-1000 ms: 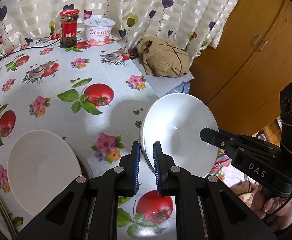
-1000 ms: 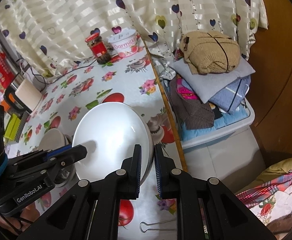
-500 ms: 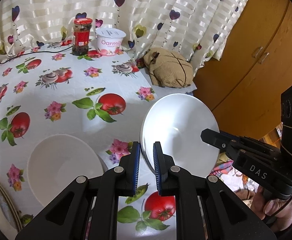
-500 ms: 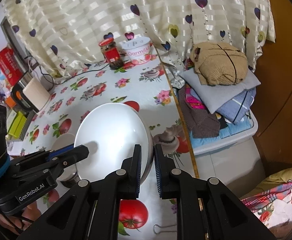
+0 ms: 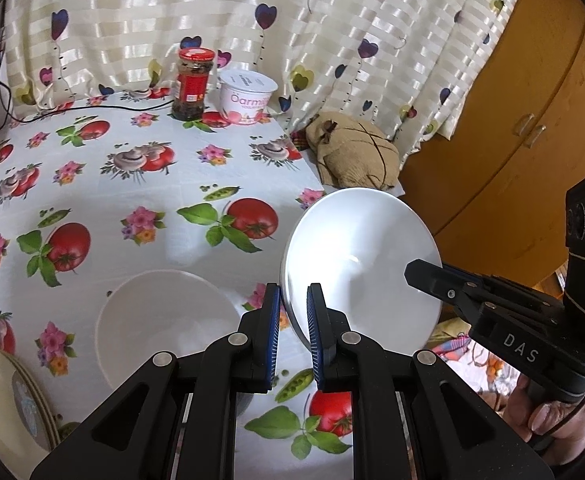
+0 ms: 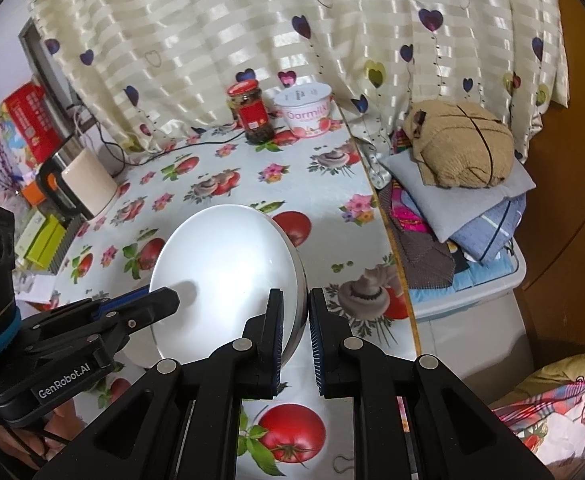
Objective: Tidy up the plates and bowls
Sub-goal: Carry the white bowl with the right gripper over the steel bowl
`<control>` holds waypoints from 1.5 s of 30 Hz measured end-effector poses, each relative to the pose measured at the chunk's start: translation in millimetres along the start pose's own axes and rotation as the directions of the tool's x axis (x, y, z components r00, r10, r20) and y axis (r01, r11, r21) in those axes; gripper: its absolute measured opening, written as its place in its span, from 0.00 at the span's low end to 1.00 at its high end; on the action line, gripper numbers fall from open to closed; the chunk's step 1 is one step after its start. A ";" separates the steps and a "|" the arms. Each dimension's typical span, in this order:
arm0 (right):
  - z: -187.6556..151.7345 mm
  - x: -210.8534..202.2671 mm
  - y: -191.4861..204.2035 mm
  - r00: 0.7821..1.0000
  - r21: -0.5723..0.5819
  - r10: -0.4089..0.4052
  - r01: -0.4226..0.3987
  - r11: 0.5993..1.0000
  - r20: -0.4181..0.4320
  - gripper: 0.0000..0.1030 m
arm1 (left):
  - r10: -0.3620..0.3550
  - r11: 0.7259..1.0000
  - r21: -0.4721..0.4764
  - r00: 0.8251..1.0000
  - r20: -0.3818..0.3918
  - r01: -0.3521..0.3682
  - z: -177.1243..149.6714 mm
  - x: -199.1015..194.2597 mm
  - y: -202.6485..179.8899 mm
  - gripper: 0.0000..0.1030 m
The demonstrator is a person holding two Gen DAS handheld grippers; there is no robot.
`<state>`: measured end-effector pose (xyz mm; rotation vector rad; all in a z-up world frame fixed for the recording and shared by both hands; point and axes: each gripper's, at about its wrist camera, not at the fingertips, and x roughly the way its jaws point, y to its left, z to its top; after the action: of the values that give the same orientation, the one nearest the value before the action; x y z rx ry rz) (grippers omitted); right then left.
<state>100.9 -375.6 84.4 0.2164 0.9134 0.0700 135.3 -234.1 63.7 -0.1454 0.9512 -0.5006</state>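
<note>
White plate higher above table

Plate stack cut off at left edge

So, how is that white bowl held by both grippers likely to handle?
The white bowl looks glazed and glossy, so probably slippery under rim-only pinches from the left gripper and right gripper. It holds its shape tilted, so likely rigid. Probably ceramic, so breakable if dropped.
</note>
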 end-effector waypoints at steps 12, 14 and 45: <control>3.9 6.9 31.6 0.999 -0.051 0.040 -0.040 0.998 -0.010 0.13 | 0.037 0.998 -0.044 0.999 0.038 -0.036 -1.4 -24.3 25.8 0.14; 5.1 8.3 36.4 0.999 -0.058 0.047 -0.047 0.997 -0.012 0.13 | 0.047 0.998 -0.053 0.998 0.045 -0.044 -1.9 -29.2 31.0 0.14; -8.3 52.0 94.6 0.983 -0.131 0.126 -0.143 0.981 -0.131 0.13 | 0.142 0.975 -0.172 0.990 -0.018 -0.143 -31.9 -39.6 89.9 0.14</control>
<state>129.1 -274.1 59.4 0.1438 1.0106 0.2745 121.7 -133.5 44.5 -0.2304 1.0026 -0.2865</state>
